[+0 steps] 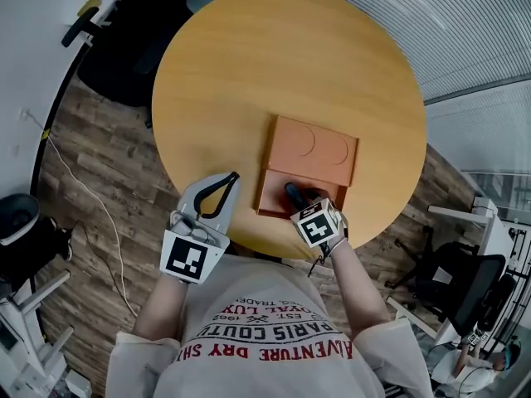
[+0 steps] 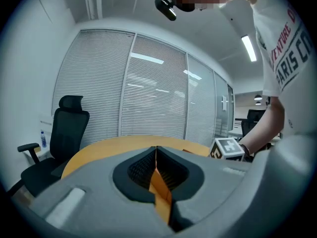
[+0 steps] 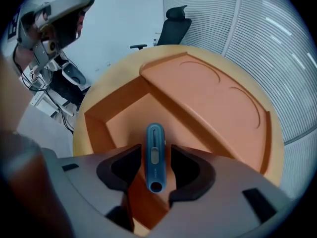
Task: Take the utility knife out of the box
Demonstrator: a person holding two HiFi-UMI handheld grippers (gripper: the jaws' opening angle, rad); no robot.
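**Utility knife sits between my open right jaws, not yet gripped**

Utility knife (image 3: 154, 138) lies flat on the floor of the open box (image 3: 94, 128), in the tray half nearest me, with the lid (image 3: 213, 98) folded back beyond it. My right gripper (image 3: 155, 157) points steeply down over it, jaws spread wide on either side of the blue handle, with a sliver of gap each side; nothing is clamped. The knife's long axis runs straight away from me, so the jaws straddle its narrow width, which I judge right for closing. My left gripper (image 2: 156, 155) is closed and empty, off the box's left over the table (image 1: 249, 73) edge, farther from the knife.
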